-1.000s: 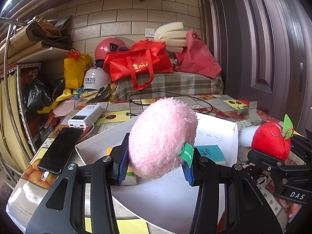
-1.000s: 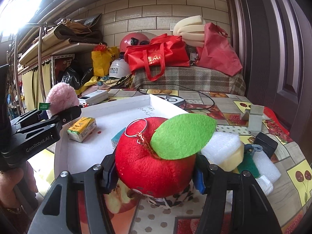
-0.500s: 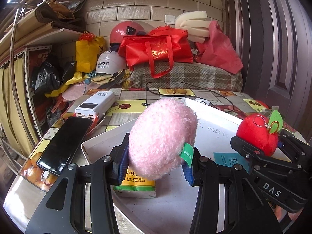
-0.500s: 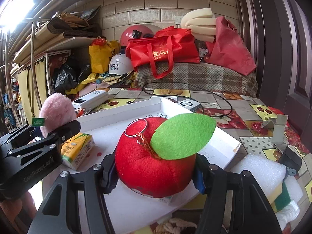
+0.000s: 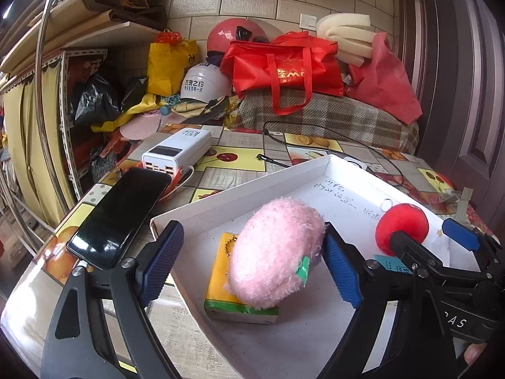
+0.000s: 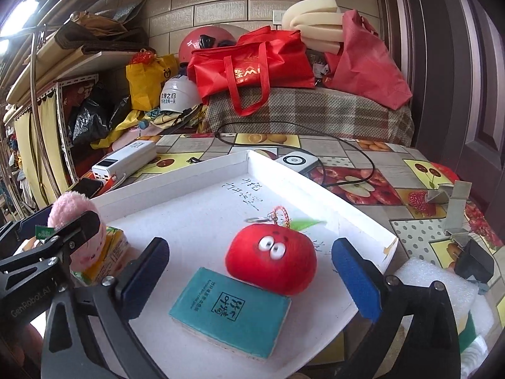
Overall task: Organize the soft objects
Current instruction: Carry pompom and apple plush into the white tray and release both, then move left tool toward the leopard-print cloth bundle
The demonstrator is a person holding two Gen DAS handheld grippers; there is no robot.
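**Over the white tray, both grippers stood wide**

Over the white tray [image 5: 240,186], the left gripper [image 5: 252,259] had its blue-padded fingers [image 5: 161,262] spread well apart, with the pink plush toy [image 5: 274,252] lying loose between them. That toy rested partly on a yellow carton [image 5: 221,287] inside the tray, a green tag showing at its lower side; its right edge was close against the right pad, though whether it actually touched I could not tell. Left of the tray, a black phone [image 5: 120,214] lay on the fruit-patterned tablecloth [image 5: 240,158], just beside a white power bank [image 5: 176,151].

From the right wrist camera, the right gripper [image 6: 249,278] was likewise spread open, gripping nothing. The red apple plush [image 6: 271,259] sat on the tray floor between its fingers, clear of both pads, face toward the camera, green leaf and metal key ring at the far side. Its lower front touched a teal booklet [image 6: 230,309] lying flat in the tray. At the left of that view the pink toy appeared again, behind the left gripper's black frame. Right of the tray, a block of white foam [image 6: 438,287] lay on the cloth. A black cable [image 6: 347,145] looped across the table beyond the tray.
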